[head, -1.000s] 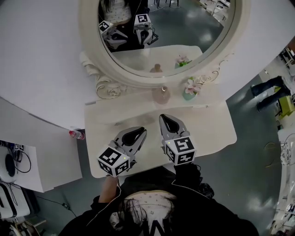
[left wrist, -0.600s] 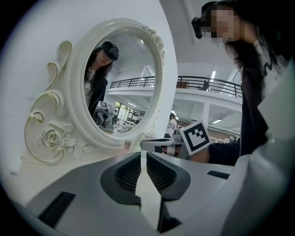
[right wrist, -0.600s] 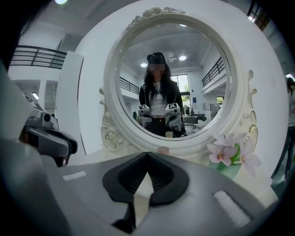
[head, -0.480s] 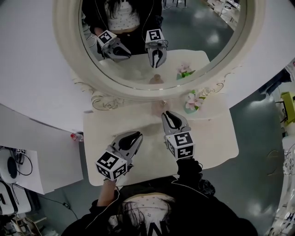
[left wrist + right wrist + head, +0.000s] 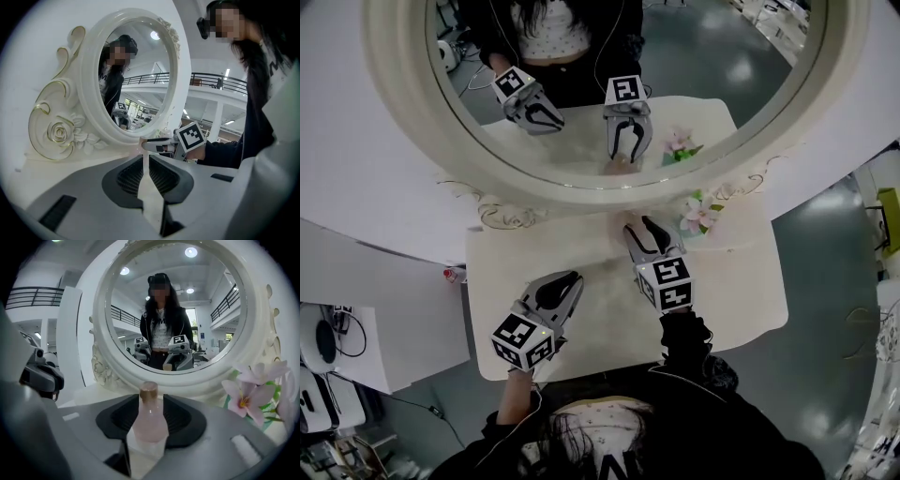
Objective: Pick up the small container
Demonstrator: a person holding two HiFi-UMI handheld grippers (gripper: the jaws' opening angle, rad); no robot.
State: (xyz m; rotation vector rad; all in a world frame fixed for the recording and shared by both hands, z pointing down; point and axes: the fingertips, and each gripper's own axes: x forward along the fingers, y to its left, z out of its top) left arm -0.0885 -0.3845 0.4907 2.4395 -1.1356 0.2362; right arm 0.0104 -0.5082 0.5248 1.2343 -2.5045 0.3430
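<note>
Over the last second we had carried the right hand-held gripper [image 5: 639,227] forward across the surface [image 5: 572,251] towards the foot of the mirror [image 5: 534,183]. Its jaws, which had been together, were opening at this moment. In the right gripper view the small container [image 5: 149,420], a pale pink bottle with a brownish cap, stood upright between the two jaws, and we saw neither pad pressing on it yet. It stood on the surface just in front of the mirror frame, with the flower [image 5: 248,397] near on its right. The left hand-held gripper [image 5: 572,279] sat further from the mirror, jaws pressed together on nothing. We judged the approach done, with closing on the bottle's body and lifting it yet to come
</note>
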